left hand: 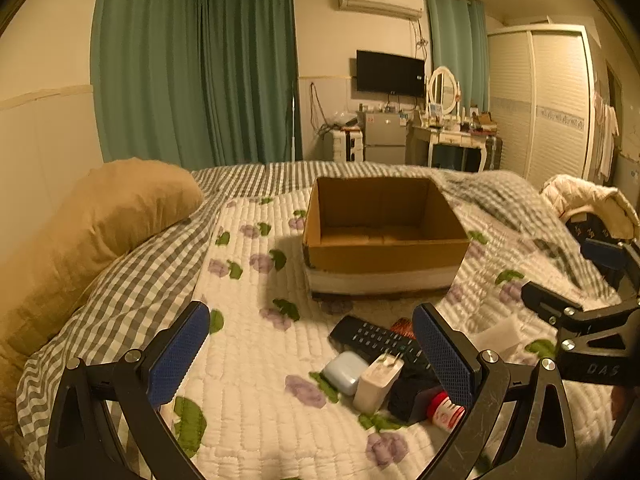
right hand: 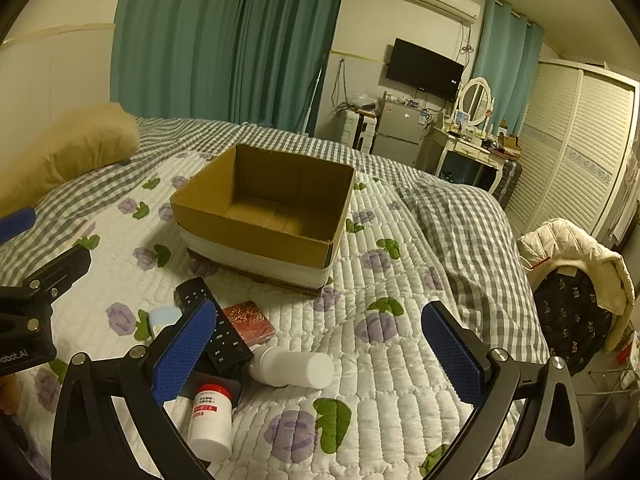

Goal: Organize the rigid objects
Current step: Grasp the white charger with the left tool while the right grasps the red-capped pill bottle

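An open, empty cardboard box stands on the quilted bed. In front of it lies a cluster: black remote, pale blue case, white charger, red patterned packet, white bottle on its side, red-capped white bottle and a dark box. My left gripper is open and empty, just above the cluster. My right gripper is open and empty over the lying bottle.
A tan pillow lies at the left. A checked duvet bunches at the right. A chair with a cream jacket stands beside the bed. Dresser, fridge and wardrobe stand far behind.
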The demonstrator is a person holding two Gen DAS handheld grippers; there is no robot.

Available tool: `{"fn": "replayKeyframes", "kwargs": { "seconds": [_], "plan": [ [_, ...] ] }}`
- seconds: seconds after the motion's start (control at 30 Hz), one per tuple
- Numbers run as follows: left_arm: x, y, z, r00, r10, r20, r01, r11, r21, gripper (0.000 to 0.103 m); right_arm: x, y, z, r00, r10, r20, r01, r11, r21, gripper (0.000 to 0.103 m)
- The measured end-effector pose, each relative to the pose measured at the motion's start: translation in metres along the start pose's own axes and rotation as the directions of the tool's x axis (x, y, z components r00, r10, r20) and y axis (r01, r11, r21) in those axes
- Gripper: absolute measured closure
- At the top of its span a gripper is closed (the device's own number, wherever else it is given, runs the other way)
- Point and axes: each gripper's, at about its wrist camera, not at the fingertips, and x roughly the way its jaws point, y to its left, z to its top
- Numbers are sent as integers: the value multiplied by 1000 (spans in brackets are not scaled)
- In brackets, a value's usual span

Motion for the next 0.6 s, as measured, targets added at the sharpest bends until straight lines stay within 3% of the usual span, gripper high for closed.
{"fn": "replayKeyframes", "kwargs": {
  "seconds": [0.17,0.27,0.37,0.47,0.6],
  "plan": [
    [11,12,-24,997,35,-71,-34,999,11,0,15,14,-14,989,106,-103,-108,994,-16,11],
    [18,18,-39,991,52,-126,-51,999,12,0,33,32,-28,960,177,-215,-188,981,-35,19],
    [24,22,-47,986,58,-157,-57,998,10,0,52,57,-46,916,228,-331,-265,962,-69,28],
    [26,20,-49,985,45,-167,-44,999,13,0,74,72,-65,880,217,-423,-279,956,-89,41],
    [31,12,-50,982,33,-184,-26,999,40,0,77,77,-76,883,180,-434,-263,955,-140,54]
  ]
}}
